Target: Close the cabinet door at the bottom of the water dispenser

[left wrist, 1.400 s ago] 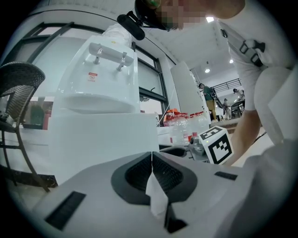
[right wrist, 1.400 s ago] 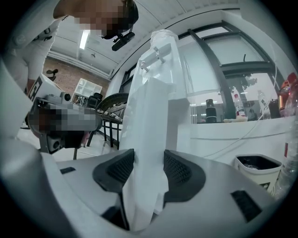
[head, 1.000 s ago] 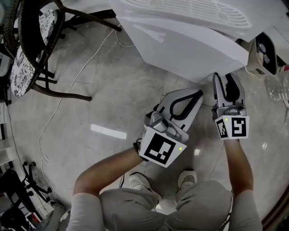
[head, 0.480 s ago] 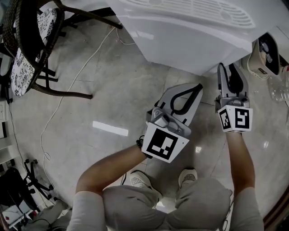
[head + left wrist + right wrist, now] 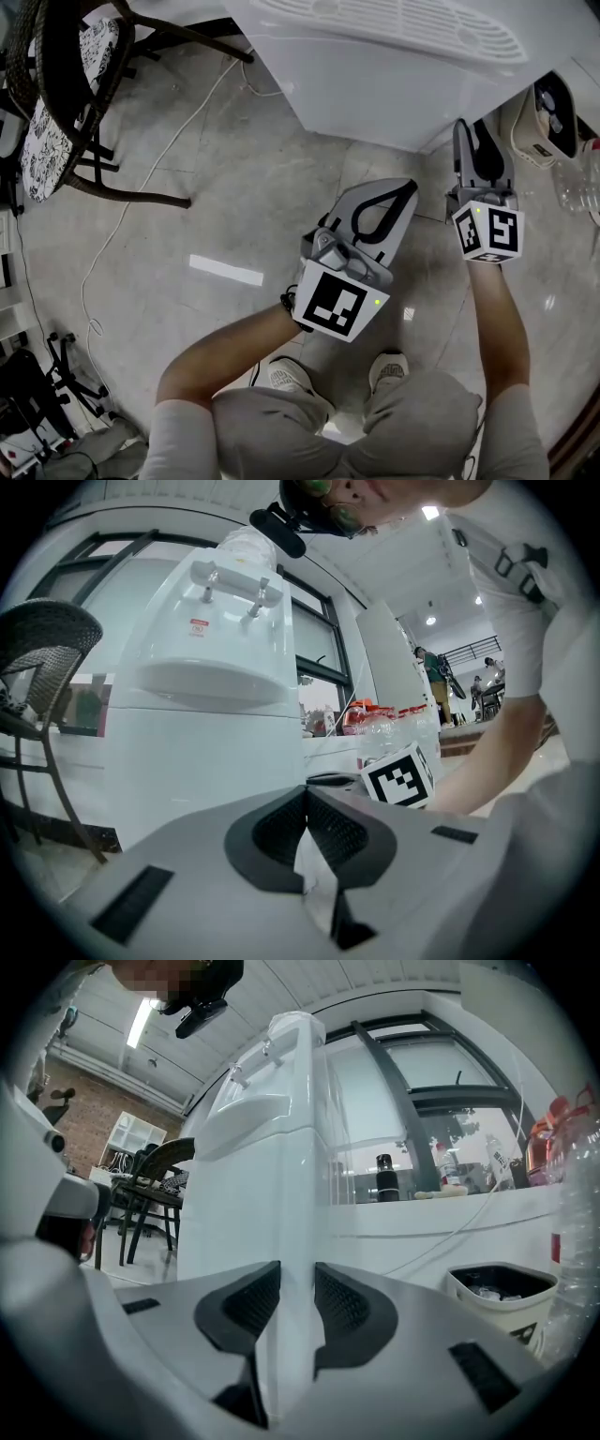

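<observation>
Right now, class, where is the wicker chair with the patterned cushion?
In the head view the wicker chair stands on the floor at the upper left, to the left of the white water dispenser at the top.

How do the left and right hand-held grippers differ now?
The left hand-held gripper has its jaws together and empty; the right hand-held gripper has jaws apart, that have just been closing, round a white edge of the water dispenser. The left stops short of it; the right reaches it. Both face it.
</observation>
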`<state>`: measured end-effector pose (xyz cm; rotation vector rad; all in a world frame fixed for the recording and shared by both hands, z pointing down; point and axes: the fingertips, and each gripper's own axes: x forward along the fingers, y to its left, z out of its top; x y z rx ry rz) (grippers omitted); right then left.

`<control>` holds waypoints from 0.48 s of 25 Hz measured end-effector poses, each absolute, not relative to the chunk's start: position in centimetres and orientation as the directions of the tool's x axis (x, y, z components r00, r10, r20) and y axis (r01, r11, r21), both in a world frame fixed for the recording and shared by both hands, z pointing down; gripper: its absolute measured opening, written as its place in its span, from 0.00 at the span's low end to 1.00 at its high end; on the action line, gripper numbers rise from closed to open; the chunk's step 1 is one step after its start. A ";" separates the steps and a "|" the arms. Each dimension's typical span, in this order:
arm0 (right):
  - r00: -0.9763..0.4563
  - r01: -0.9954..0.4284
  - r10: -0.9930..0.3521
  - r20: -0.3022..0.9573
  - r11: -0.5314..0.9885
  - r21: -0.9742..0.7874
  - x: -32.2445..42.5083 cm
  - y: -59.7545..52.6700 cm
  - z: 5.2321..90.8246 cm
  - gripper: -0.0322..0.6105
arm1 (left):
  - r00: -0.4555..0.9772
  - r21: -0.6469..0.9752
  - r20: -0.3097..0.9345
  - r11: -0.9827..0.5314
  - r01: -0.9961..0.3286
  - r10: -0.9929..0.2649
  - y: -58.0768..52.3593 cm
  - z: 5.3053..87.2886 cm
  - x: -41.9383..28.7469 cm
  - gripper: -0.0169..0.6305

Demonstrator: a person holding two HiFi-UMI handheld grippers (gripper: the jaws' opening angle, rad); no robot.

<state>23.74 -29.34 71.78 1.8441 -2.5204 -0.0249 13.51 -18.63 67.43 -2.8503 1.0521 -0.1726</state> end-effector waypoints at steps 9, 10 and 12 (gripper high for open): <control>-0.300 -0.954 -0.954 -0.004 0.299 0.022 24.0 -28.5 71.4 0.19 | 0.737 -0.103 0.064 -0.739 -0.666 -0.673 -19.3 67.3 12.2 0.04; -0.303 -0.953 -0.953 -0.008 0.303 0.024 24.0 -28.1 71.2 0.17 | 0.736 -0.100 0.064 -0.738 -0.667 -0.674 -19.4 67.3 12.0 0.04; -0.321 -0.947 -0.947 -0.010 0.321 0.025 23.6 -27.2 70.9 0.13 | 0.735 -0.105 0.061 -0.736 -0.668 -0.676 -19.5 67.2 11.5 0.04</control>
